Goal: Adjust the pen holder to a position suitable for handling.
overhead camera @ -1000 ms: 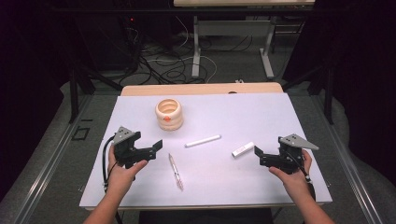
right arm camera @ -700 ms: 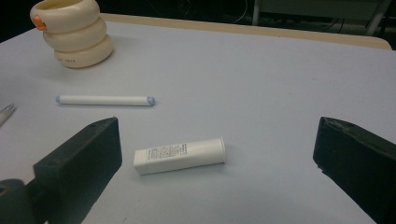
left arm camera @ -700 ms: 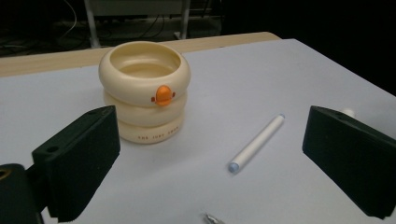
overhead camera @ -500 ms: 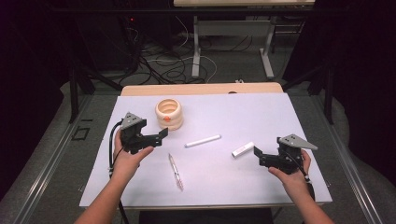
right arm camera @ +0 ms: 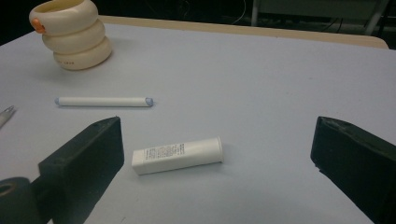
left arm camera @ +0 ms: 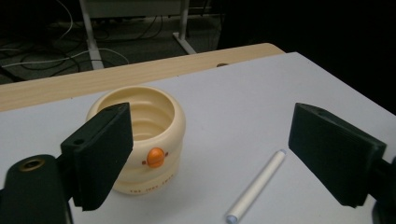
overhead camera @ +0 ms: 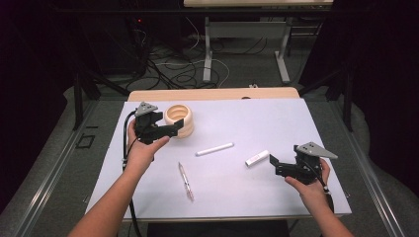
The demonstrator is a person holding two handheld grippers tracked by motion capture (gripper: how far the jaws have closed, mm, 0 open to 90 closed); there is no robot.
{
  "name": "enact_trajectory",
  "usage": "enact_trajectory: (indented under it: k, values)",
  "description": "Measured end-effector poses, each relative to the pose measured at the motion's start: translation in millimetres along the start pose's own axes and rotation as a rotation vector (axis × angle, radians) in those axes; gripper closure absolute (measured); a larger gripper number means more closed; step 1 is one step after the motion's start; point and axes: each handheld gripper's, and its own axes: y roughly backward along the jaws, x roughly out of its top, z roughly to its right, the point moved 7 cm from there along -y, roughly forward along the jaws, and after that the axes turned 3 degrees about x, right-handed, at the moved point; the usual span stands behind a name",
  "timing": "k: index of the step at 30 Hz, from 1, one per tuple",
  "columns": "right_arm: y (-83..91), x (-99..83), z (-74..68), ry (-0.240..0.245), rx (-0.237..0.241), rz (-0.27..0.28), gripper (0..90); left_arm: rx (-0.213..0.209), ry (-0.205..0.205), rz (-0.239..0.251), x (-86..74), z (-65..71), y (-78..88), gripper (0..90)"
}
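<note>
A cream ribbed pot (overhead camera: 180, 120) (left arm camera: 150, 140) with an orange dot stands at the table's far left. My left gripper (overhead camera: 177, 126) (left arm camera: 210, 133) hovers just before it, open. Its jaws have just been closing a little, with nothing between them. A white stick (overhead camera: 214, 148) (left arm camera: 258, 185) (right arm camera: 102, 101) lies mid-table. A short white tube (overhead camera: 257, 158) (right arm camera: 177, 155) lies right of the stick. My right gripper (overhead camera: 273, 165) (right arm camera: 217, 125) is open and points at the tube from close by. A clear pen (overhead camera: 186, 181) lies near the front.
The white table top (overhead camera: 276, 123) has a wooden strip (overhead camera: 212, 94) along its far edge. Beyond it are a dark floor, cables and desk legs. Both forearms come in from the bottom of the high view.
My left gripper has risen and travelled away from the person and to the right, up to the cream pot. The right gripper and the things on the table have not moved.
</note>
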Motion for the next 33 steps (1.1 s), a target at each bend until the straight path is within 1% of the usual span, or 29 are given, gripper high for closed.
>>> enact_trajectory:
  k: [6, 7, 8, 11, 13, 14, 15, 18, 21, 22, 26, 27, 29, 30, 31, 32, 33]
  values:
    - [0.2, 0.4, 0.5, -0.003, -0.002, 0.002, 3.1, -0.003, 0.023, 0.001, 12.4, -1.8, -9.6, 16.0]
    - [-0.3, 0.9, 1.2, 0.002, -0.005, 0.012, 3.2, -0.003, 0.023, 0.001, 12.4, -1.8, -9.6, 16.2]
    - [-0.4, 1.0, 1.5, 0.003, -0.004, 0.013, 3.3, 0.0, 0.027, -0.002, 17.0, -2.5, -13.0, 16.3]
    - [-0.1, 0.8, 1.9, 0.002, -0.004, 0.009, 3.4, 0.004, 0.026, -0.005, 21.6, -2.9, -16.8, 16.5]
    - [-0.5, 0.9, 2.4, -0.001, -0.006, 0.014, 3.6, 0.023, 0.022, -0.004, 25.9, -3.8, -20.2, 16.6]
    - [-0.5, 0.9, 2.5, -0.001, -0.006, 0.014, 3.6, 0.022, 0.017, -0.008, 29.9, -3.9, -24.3, 17.0]
    - [-0.7, 0.9, 2.6, 0.0, -0.006, 0.014, 3.7, 0.022, 0.017, -0.008, 29.9, -3.9, -24.3, 17.1]
    - [-0.1, 0.5, 3.0, 0.0, -0.004, 0.007, 3.7, 0.03, 0.006, -0.021, 36.3, -4.0, -32.4, 17.9]
    - [-0.4, 0.7, 3.2, -0.003, -0.002, 0.012, 3.8, 0.042, 0.001, -0.021, 38.8, -3.8, -36.5, 17.9]
    - [-0.2, 0.6, 3.5, -0.005, -0.004, 0.009, 3.8, 0.055, -0.008, -0.03, 40.4, -4.1, -39.8, 17.9]
    - [-0.8, 0.5, 3.4, -0.005, 0.002, 0.01, 3.9, 0.065, -0.002, -0.037, 42.4, -4.8, -45.1, 17.9]
    - [-0.7, 0.5, 3.5, -0.001, 0.001, 0.01, 3.8, 0.068, -0.001, -0.032, 43.1, -5.2, -47.4, 17.9]
    - [-0.6, 0.4, 3.1, -0.006, 0.001, 0.01, 3.8, 0.074, -0.001, -0.043, 43.8, -6.1, -50.5, 18.6]
    - [-0.6, 0.4, 3.1, -0.006, 0.001, 0.01, 3.8, 0.079, -0.003, -0.049, 44.1, -6.7, -52.0, 18.6]
    - [-0.7, 0.5, 3.1, -0.005, 0.002, 0.011, 3.9, 0.087, -0.003, -0.045, 44.6, -7.4, -54.1, 21.4]
    - [-0.8, 0.4, 3.1, -0.003, 0.001, 0.011, 3.9, 0.093, -0.004, -0.056, 44.4, -7.8, -55.3, 21.6]
    - [-0.8, 0.4, 3.1, -0.003, 0.001, 0.011, 3.9, 0.102, -0.004, -0.053, 44.6, -8.1, -57.4, 21.6]
